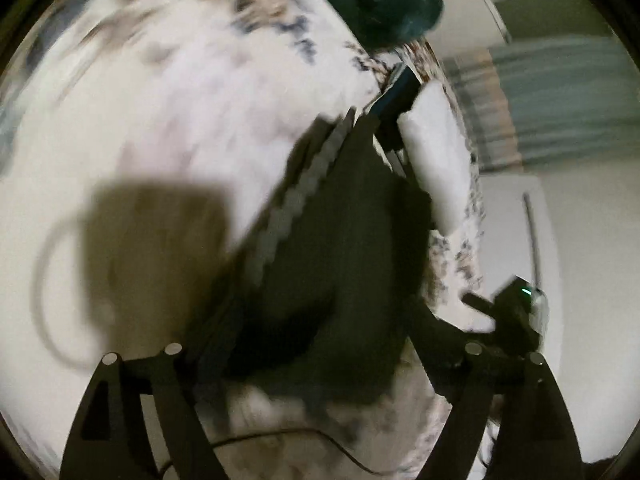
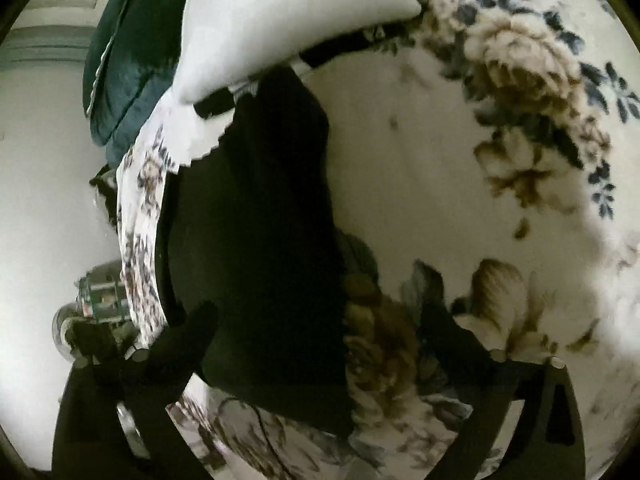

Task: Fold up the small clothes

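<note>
Black cloth, the garment [image 2: 256, 216], lies spread on the floral bedspread [image 2: 520, 120], running from between both grippers up toward the white pillow [image 2: 288, 28]. In the left wrist view the garment [image 1: 340, 272] shows a pale scalloped band along its left edge, and its far end touches the white pillow [image 1: 436, 152] at the bed's edge. A dark teal cushion [image 2: 120, 68] sits beside the pillow, partly behind it.

The left gripper [image 1: 320, 354] has its jaws spread wide, the garment lying between them, held by neither. The right gripper [image 2: 324, 356] is likewise released, jaws apart; its left finger [image 2: 188, 336] rests over the garment's near edge, though whether it touches cannot be told. A thin dark cable [image 1: 304, 440] crosses the bedspread [image 1: 160, 100] near the left gripper. The left view is blurred.
</note>
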`<action>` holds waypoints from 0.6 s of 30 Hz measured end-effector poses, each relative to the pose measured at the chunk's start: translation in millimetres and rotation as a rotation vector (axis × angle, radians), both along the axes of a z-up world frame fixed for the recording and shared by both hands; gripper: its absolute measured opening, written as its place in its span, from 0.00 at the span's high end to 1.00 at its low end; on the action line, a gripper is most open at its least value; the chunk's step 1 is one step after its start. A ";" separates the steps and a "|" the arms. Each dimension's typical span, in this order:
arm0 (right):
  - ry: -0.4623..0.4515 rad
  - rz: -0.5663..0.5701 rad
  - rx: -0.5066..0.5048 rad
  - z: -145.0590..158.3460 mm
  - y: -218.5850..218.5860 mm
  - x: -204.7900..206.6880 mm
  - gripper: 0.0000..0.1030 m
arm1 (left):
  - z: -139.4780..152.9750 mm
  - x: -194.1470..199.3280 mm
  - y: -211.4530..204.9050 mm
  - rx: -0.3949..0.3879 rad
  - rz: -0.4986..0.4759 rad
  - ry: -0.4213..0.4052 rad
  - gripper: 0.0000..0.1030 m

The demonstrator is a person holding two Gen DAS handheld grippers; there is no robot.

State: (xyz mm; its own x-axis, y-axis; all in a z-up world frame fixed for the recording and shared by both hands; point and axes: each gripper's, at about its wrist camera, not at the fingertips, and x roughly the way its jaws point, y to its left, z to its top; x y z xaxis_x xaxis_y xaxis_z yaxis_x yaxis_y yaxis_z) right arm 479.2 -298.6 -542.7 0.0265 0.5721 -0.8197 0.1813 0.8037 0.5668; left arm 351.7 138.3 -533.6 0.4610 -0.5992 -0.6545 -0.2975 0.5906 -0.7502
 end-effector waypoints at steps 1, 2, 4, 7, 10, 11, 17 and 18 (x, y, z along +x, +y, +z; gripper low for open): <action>0.009 0.014 0.014 -4.6 -0.3 9.0 0.00 | -1.9 -16.1 -1.9 -0.017 0.039 0.007 0.20; 0.012 0.023 0.031 -6.9 0.7 16.0 0.00 | -5.0 -31.1 -5.3 -0.041 0.073 0.011 0.20; 0.020 0.050 0.070 -15.8 6.6 36.7 0.00 | -19.5 -51.3 -18.3 -0.074 0.139 0.019 0.20; 0.034 0.127 0.122 -38.6 17.9 56.9 0.00 | -45.2 -55.3 -37.0 -0.130 0.207 0.021 0.20; 0.077 0.198 0.156 -66.6 40.4 86.3 0.00 | -65.7 -42.4 -55.9 -0.139 0.236 0.013 0.20; 0.093 0.230 0.168 -76.2 49.6 94.7 0.00 | -72.8 -34.7 -61.7 -0.141 0.244 0.001 0.20; 0.129 0.284 0.222 -102.2 83.0 116.1 0.00 | -80.0 -19.3 -54.1 -0.165 0.408 -0.028 0.21; 0.119 0.282 0.232 -102.3 87.3 117.5 0.00 | -78.5 -19.6 -50.2 -0.169 0.438 -0.030 0.37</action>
